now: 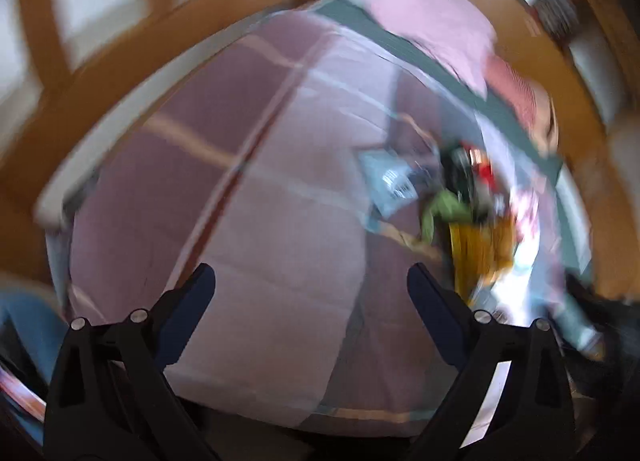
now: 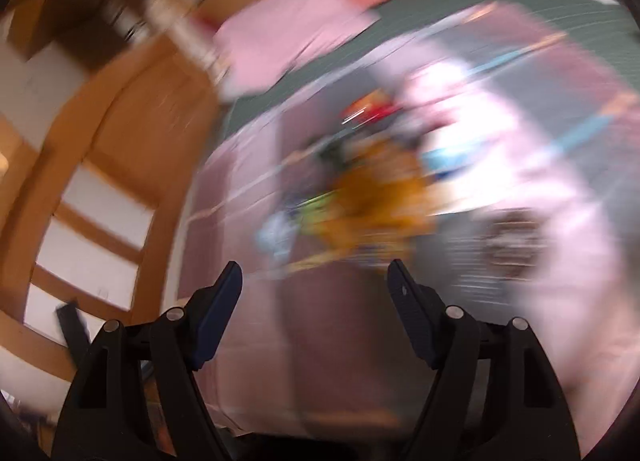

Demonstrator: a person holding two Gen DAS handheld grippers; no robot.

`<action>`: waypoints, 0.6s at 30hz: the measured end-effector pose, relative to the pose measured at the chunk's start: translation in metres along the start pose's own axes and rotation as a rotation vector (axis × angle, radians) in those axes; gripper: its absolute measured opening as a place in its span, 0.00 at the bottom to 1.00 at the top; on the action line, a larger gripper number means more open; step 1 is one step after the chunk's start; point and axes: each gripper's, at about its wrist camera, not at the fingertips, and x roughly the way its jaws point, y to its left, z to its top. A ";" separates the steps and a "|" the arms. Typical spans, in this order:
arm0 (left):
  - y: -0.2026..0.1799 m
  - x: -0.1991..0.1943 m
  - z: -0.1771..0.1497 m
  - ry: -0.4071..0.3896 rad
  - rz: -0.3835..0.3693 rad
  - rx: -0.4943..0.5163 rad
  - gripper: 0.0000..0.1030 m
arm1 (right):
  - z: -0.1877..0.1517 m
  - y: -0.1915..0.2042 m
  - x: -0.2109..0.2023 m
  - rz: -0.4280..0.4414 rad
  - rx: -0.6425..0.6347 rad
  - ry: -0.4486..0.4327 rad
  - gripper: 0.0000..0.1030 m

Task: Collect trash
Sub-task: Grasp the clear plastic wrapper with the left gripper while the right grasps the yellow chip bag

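Both views are motion-blurred. A pile of trash lies on a bed with a mauve checked cover [image 1: 256,201]: an orange wrapper [image 1: 480,253], a green wrapper [image 1: 444,209], a red and dark piece [image 1: 476,169] and a pale blue packet [image 1: 388,181]. My left gripper [image 1: 312,281] is open and empty, above the cover to the left of the pile. In the right wrist view the orange wrapper [image 2: 380,201] and the red piece [image 2: 376,111] show as a smear. My right gripper [image 2: 316,281] is open and empty, just short of the pile.
A pink pillow [image 1: 432,17] and a red striped pillow [image 1: 516,89] lie at the head of the bed. A pink cloth [image 2: 540,181] lies next to the pile. Wooden frames with white panels [image 2: 100,229] surround the bed.
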 end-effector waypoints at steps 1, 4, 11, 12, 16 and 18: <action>0.005 -0.002 0.001 0.000 -0.002 -0.035 0.93 | 0.004 0.011 0.026 -0.013 -0.012 0.013 0.72; 0.021 -0.005 0.002 0.002 0.009 -0.078 0.93 | 0.017 0.035 0.103 -0.122 -0.068 0.045 0.70; 0.013 -0.003 -0.009 0.029 -0.049 -0.045 0.94 | 0.039 0.029 0.184 -0.127 -0.018 0.081 0.58; 0.012 -0.004 -0.009 0.029 -0.053 -0.033 0.94 | 0.036 0.033 0.186 -0.149 -0.046 0.071 0.37; 0.014 -0.004 -0.006 0.029 -0.044 -0.039 0.94 | 0.033 0.035 0.178 -0.072 -0.048 0.087 0.17; 0.021 -0.006 -0.005 0.017 -0.039 -0.086 0.94 | 0.029 0.035 0.163 -0.045 -0.045 0.109 0.16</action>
